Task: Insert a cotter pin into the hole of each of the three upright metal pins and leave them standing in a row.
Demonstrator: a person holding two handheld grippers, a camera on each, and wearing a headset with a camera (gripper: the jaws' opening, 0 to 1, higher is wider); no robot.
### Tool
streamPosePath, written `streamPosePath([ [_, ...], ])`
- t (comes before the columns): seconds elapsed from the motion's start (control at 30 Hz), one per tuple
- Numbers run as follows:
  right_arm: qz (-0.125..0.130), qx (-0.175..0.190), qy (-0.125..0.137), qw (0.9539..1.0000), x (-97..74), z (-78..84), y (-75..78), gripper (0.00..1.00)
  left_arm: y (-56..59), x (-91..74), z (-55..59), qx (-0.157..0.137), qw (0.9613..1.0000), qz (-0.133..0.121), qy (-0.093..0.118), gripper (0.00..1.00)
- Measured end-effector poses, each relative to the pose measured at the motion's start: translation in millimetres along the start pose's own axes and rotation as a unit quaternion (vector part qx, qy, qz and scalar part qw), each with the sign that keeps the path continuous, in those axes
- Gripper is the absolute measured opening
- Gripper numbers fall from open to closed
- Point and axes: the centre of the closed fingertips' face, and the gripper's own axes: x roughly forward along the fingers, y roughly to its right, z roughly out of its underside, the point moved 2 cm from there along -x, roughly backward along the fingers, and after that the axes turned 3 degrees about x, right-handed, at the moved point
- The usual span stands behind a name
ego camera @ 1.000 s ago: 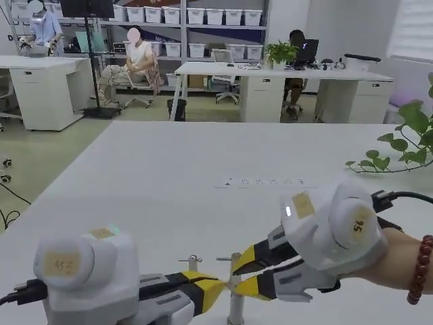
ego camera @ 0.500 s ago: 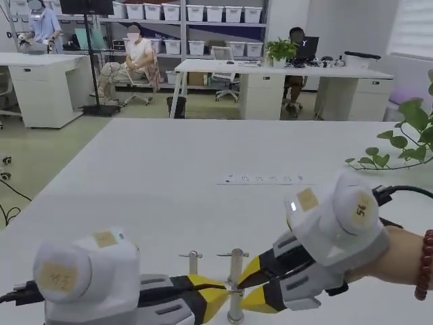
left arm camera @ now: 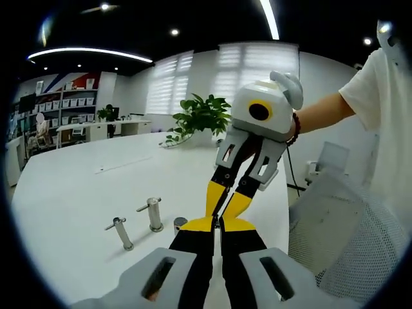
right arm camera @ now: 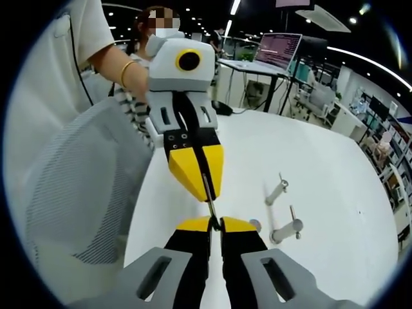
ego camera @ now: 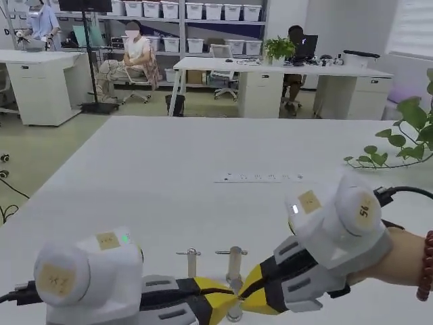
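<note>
White table [ego camera: 203, 156] in an open office: shelves [ego camera: 203, 12] of bins, desks [ego camera: 270, 68], a plant [ego camera: 406, 135] and seated people [ego camera: 139, 54] behind. Count: 3 pins upright in a row. The far pin [left arm camera: 121, 233] and middle pin [left arm camera: 153, 214] each have a cotter pin crosswise through the top, and the near pin [left arm camera: 180, 223] stands just beside the jaw tips. Left gripper [ego camera: 232, 296] and right gripper [ego camera: 243, 298] meet tip to tip, both pinched closed on the third cotter pin [right arm camera: 207, 193].

Colours on the plain white table [ego camera: 169, 176].
Left gripper [left arm camera: 218, 223] and right gripper [right arm camera: 214, 224]: white bodies, black fingers [left arm camera: 196, 257] tipped yellow; cotter pin [right arm camera: 207, 192] and metal pins [left arm camera: 154, 214]: silver-grey.
</note>
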Motion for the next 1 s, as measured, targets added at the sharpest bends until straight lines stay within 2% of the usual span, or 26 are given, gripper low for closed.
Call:
streamPosePath([
  [0.1,-0.003,-0.005,-0.001,1.0000,-0.4,0.5,-0.8,0.05,0.7,0.8,-0.9,0.002,1.0000,0.002,0.004,0.00],
  [0.27,0.001,-0.038,-0.012,0.9992,-2.2,2.0,-0.1,0.03,1.4,3.6,-1.9,0.012,0.9999,0.001,0.007,0.01],
  [0.37,0.003,-0.055,-0.022,0.9982,-2.8,3.4,0.3,0.03,1.6,5.6,-3.0,0.008,0.9999,-0.001,0.009,0.01],
  [0.6,0.014,-0.085,-0.050,0.9950,-4.5,7.0,3.8,0.02,-1.5,7.3,-3.6,0.006,0.9998,-0.019,0.008,0.03],
  [0.73,0.017,-0.098,-0.066,0.9928,-6.1,12.0,6.4,0.02,-4.8,7.9,-2.5,0.009,0.9994,-0.032,0.007,0.14],
  [1.0,0.026,-0.118,-0.096,0.9880,-7.9,21.9,14.2,0.02,-12.4,11.2,6.0,0.019,0.9981,-0.059,-0.006,0.28],
])
